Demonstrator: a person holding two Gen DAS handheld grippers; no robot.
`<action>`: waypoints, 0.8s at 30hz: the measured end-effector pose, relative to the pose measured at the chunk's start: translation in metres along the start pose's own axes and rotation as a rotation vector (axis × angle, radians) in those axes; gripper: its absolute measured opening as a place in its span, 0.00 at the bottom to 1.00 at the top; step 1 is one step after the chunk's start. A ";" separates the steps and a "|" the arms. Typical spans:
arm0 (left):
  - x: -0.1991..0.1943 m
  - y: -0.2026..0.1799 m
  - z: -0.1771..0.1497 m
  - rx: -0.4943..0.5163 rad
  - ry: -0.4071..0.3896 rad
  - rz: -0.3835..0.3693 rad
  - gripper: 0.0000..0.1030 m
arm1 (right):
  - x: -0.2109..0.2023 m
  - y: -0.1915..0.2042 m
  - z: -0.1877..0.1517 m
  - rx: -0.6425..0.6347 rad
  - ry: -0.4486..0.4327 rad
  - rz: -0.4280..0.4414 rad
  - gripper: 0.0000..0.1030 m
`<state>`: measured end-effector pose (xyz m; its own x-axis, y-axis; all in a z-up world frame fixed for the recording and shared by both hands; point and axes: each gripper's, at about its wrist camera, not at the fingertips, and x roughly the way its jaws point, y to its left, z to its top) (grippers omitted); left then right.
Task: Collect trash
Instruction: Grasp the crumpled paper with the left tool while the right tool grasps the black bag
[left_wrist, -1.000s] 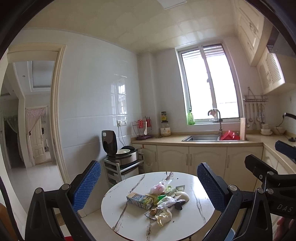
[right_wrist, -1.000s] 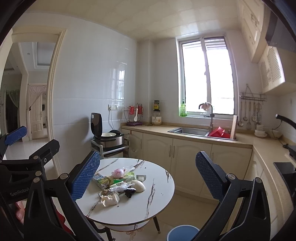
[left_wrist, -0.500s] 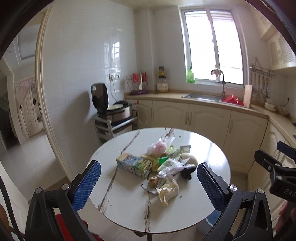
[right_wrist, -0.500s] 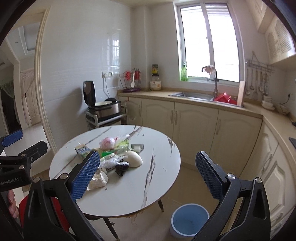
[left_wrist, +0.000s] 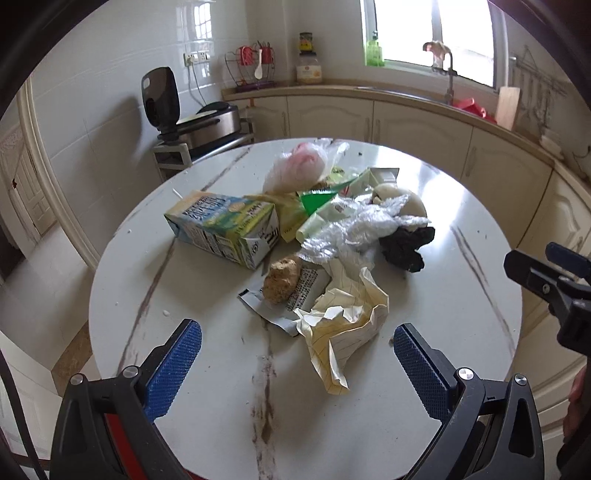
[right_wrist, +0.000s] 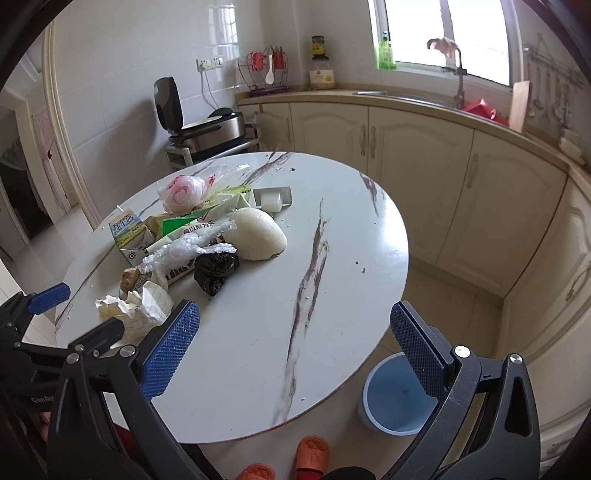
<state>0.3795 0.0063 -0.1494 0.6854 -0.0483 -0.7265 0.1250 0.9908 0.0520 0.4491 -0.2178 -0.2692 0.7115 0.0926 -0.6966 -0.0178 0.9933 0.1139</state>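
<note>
A pile of trash lies on a round white marble table (left_wrist: 207, 387): a milk carton (left_wrist: 225, 225), crumpled yellow lined paper (left_wrist: 343, 325), a black plastic wad (left_wrist: 404, 242), clear wrap (left_wrist: 354, 229) and a pink-white bag (left_wrist: 303, 166). My left gripper (left_wrist: 297, 363) is open and empty, just short of the yellow paper. My right gripper (right_wrist: 293, 343) is open and empty over the table's near right part; the pile (right_wrist: 192, 236) lies to its left. A blue bin (right_wrist: 397, 400) stands on the floor by the table.
Cream cabinets (right_wrist: 413, 155) with a sink counter run behind and to the right. A rice cooker on a rack (left_wrist: 207, 125) stands left of them. Orange slippers (right_wrist: 310, 452) lie on the floor below the table edge. A doorway opens at the far left.
Both grippers have tilted down and moved in close over the table; the trash pile now fills the left wrist view and the blue bin sits nearer in the right wrist view. Jaws stayed open.
</note>
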 end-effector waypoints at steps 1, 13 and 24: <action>0.006 0.001 0.004 -0.004 0.009 -0.005 0.97 | 0.004 -0.002 0.001 0.004 0.008 0.005 1.00; 0.031 0.054 0.027 -0.069 0.032 -0.219 0.22 | 0.056 0.023 0.020 -0.053 0.104 0.110 1.00; 0.009 0.087 0.006 -0.077 0.024 -0.271 0.21 | 0.095 0.048 0.031 -0.019 0.136 0.216 0.59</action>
<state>0.4011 0.0914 -0.1469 0.6169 -0.3106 -0.7232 0.2456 0.9489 -0.1980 0.5375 -0.1634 -0.3080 0.5890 0.3100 -0.7463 -0.1732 0.9505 0.2581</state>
